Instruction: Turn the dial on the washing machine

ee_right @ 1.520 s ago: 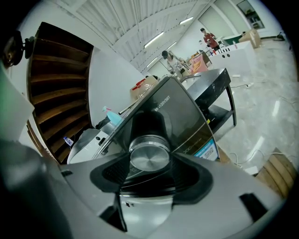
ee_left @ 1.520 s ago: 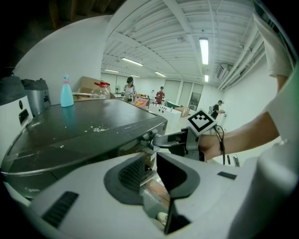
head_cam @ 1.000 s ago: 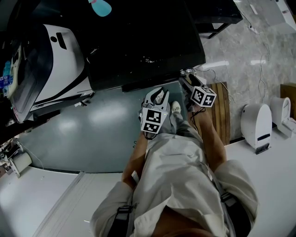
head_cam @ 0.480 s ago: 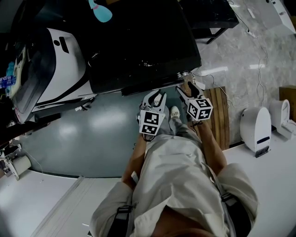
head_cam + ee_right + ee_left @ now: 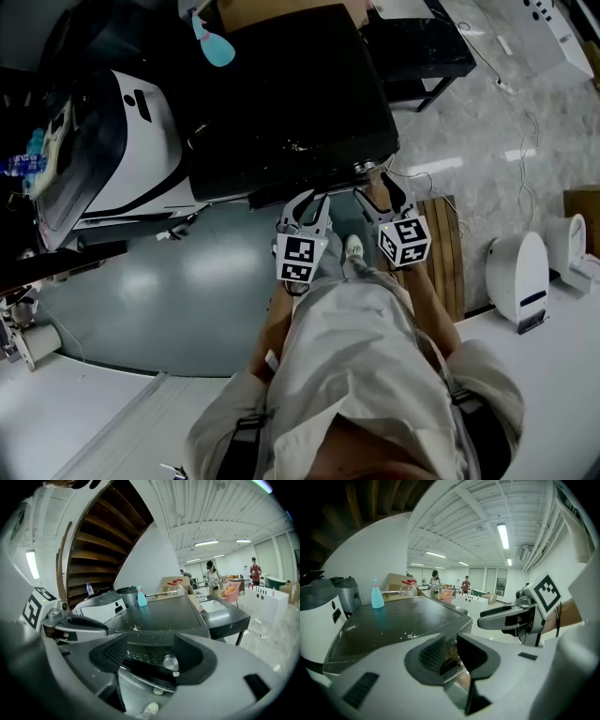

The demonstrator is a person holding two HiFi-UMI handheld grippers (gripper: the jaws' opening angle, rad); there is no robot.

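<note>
Dial [image 5: 169, 662], a small silver knob, sat on the front of the black washing machine [image 5: 161, 613]. It showed between the wide-open jaws of the right gripper [image 5: 152, 654], which did not touch it. The left gripper [image 5: 449, 652] had its jaws only a little apart, holding nothing. Far back on the lid stood a blue bottle [image 5: 141, 597].

Head view steeply down, gripper views close, sharing washing machine [image 5: 281, 103]

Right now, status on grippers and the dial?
Right gripper open, dial ahead between its jaws, ungripped. Left gripper slightly open, empty. Nothing blocking the dial.
</note>
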